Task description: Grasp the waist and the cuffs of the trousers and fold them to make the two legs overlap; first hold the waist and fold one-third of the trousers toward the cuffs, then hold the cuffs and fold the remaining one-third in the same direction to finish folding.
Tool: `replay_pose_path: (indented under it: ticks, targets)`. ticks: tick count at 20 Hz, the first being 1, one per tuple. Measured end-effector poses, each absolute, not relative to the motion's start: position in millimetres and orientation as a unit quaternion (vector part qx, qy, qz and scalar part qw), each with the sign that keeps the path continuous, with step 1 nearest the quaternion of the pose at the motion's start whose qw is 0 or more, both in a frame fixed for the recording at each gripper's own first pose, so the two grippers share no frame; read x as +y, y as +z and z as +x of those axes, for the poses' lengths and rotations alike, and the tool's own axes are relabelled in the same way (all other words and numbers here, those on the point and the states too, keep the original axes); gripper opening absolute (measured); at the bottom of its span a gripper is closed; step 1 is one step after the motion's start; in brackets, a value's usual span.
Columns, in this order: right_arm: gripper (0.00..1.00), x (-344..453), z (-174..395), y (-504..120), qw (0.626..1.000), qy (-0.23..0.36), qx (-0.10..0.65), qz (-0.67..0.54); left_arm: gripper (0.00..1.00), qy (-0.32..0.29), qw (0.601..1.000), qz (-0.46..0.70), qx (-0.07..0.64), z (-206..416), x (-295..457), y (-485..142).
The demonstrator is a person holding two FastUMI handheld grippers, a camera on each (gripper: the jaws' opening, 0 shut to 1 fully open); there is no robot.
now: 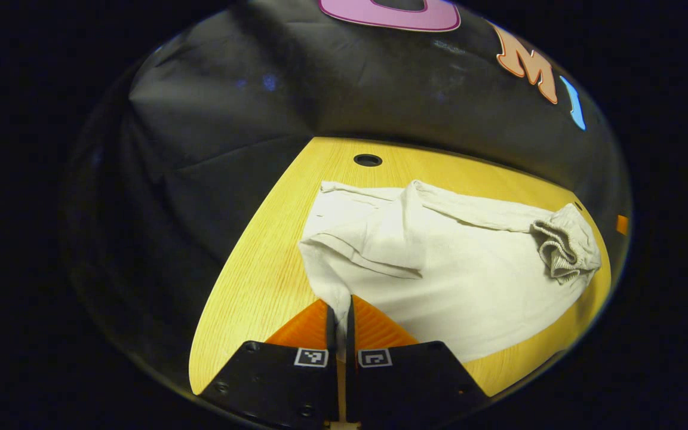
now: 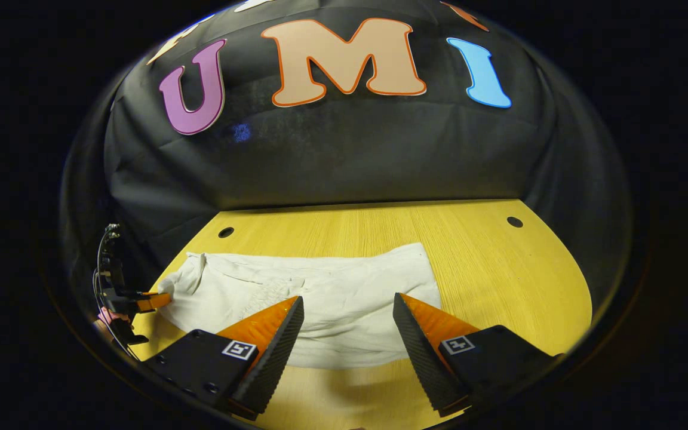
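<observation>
Left pinches, right hangs wide!

The left gripper [image 1: 339, 310] has its jaws clamped on an edge of the white trousers [image 1: 439, 263], likely anchoring that end for a fold; the right gripper [image 2: 347, 316] hovers with jaws apart above them, poised to grab. The trousers lie rumpled on the yellow table [image 2: 499, 263].

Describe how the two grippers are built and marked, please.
Each gripper has a black body carrying two wedge-shaped fingers with ribbed faces. On the left gripper and the right gripper, a small square black-and-white marker sits at the base of each finger. In the right gripper view, thin cables loop around the distant left gripper.
</observation>
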State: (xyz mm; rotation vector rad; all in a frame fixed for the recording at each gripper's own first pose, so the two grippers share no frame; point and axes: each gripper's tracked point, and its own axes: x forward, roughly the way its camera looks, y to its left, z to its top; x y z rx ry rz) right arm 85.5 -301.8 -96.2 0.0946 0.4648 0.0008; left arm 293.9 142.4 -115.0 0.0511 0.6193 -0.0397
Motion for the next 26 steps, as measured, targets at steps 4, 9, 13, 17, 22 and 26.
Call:
replay_pose_path:
  ticks: [4,9,13,17,22,26]
  targets:
    - [0.96,-316.4,76.0,-88.9,0.974,-0.007,0.225,0.039,0.0,-0.011,0.96,0.0,0.281,295.1,136.2,-96.4]
    - [0.96,-339.7,64.9,-74.2,0.976,-0.013,0.214,0.041,0.0,-0.03,0.97,-0.035,0.24,292.9,95.0,-45.5]
    - [0.96,-367.4,53.5,-60.5,0.978,-0.013,0.201,0.046,0.0,-0.05,0.974,-0.032,0.219,286.2,47.4,-13.1]
    - [0.96,-399.6,42.6,-54.1,0.979,-0.003,0.2,0.044,0.0,-0.072,0.975,-0.034,0.206,281.8,-12.1,12.9]
    - [0.96,-435.5,29.4,-52.3,0.979,0.011,0.199,0.048,0.0,-0.097,0.979,-0.035,0.178,273.6,-88.8,48.5]
    - [0.96,-463.9,22.4,-51.6,0.979,0.017,0.198,0.041,0.0,-0.124,0.977,-0.048,0.166,262.6,-146.1,65.6]
